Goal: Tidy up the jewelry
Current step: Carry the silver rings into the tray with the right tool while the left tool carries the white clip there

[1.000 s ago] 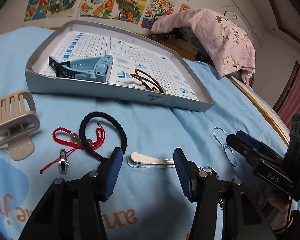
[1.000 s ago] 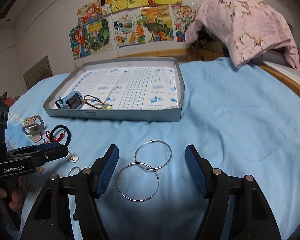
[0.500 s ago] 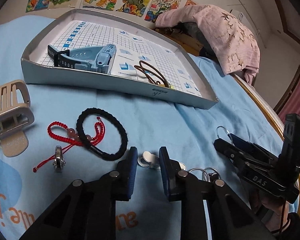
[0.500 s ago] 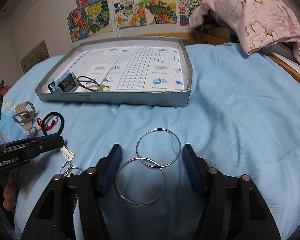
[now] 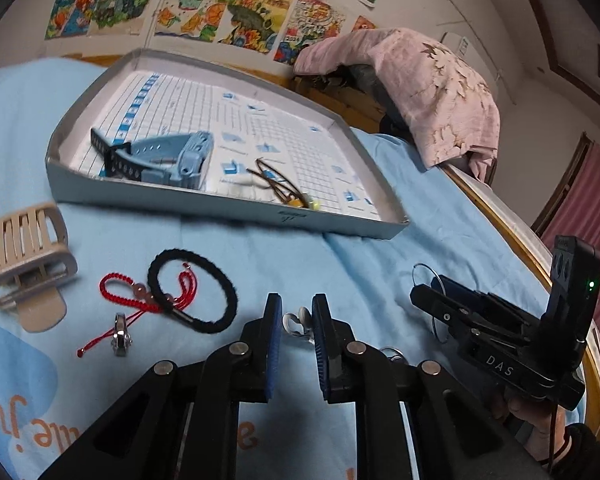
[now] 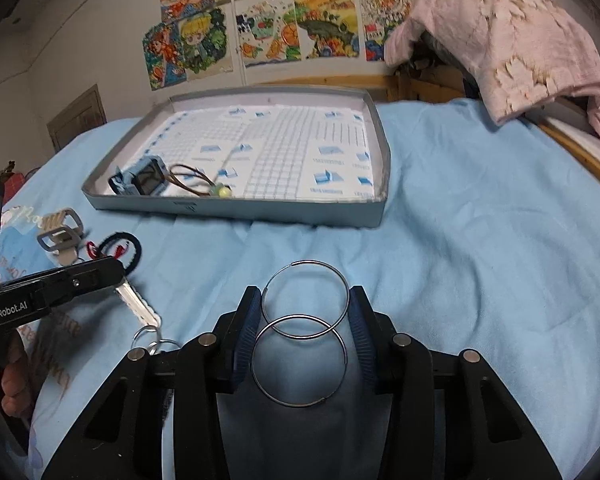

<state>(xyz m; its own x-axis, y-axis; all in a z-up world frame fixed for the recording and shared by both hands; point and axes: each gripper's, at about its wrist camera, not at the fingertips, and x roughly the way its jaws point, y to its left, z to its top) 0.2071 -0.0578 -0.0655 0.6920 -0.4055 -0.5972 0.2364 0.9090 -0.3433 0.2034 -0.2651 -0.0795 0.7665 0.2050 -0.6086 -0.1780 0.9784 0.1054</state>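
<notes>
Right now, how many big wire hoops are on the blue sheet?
2. The far hoop lies between the right gripper's closing fingers; the near hoop overlaps it, lying closer to the camera. More could be hidden under the grippers.

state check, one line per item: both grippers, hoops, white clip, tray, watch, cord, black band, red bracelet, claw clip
left gripper: closing on white clip
right gripper: closing around two hoops
tray: holds watch and cord only
watch: in tray
cord: in tray
black band: on sheet, overlapping red bracelet
claw clip: on sheet
</notes>
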